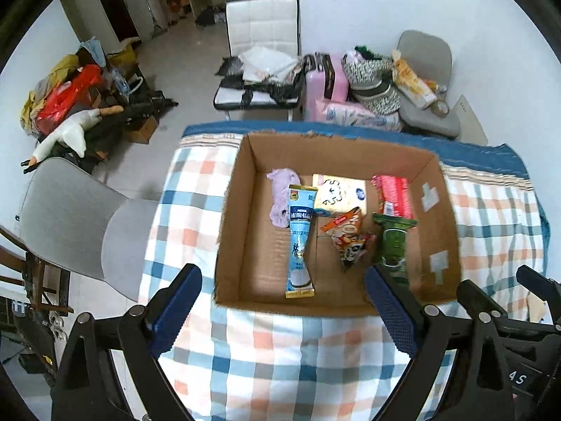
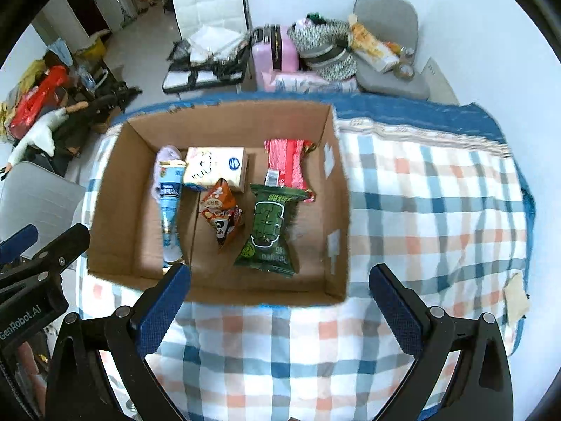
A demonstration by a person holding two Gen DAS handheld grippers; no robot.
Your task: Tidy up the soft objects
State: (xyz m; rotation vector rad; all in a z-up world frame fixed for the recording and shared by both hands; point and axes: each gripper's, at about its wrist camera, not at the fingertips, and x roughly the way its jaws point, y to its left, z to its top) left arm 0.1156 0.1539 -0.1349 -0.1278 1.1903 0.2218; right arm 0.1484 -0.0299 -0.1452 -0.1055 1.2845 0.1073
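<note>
Checked cloth (image 2: 420,182) is spread under an open cardboard box (image 2: 336,189), where all soft packets are kept. The green snack bag (image 2: 271,226) is seen whole only in the right view; in the left view it is partly hidden by a blue pad (image 1: 391,301). The long blue sachet (image 1: 298,235) lies beside a purple cloth (image 1: 280,193). Left gripper (image 1: 282,298) and right gripper (image 2: 278,296) are held wide apart, with nothing between the fingers.

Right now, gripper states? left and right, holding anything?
Left gripper: open, holding nothing, hovering at the cardboard box near edge.
Right gripper: open, holding nothing, also at the box's near edge.
</note>
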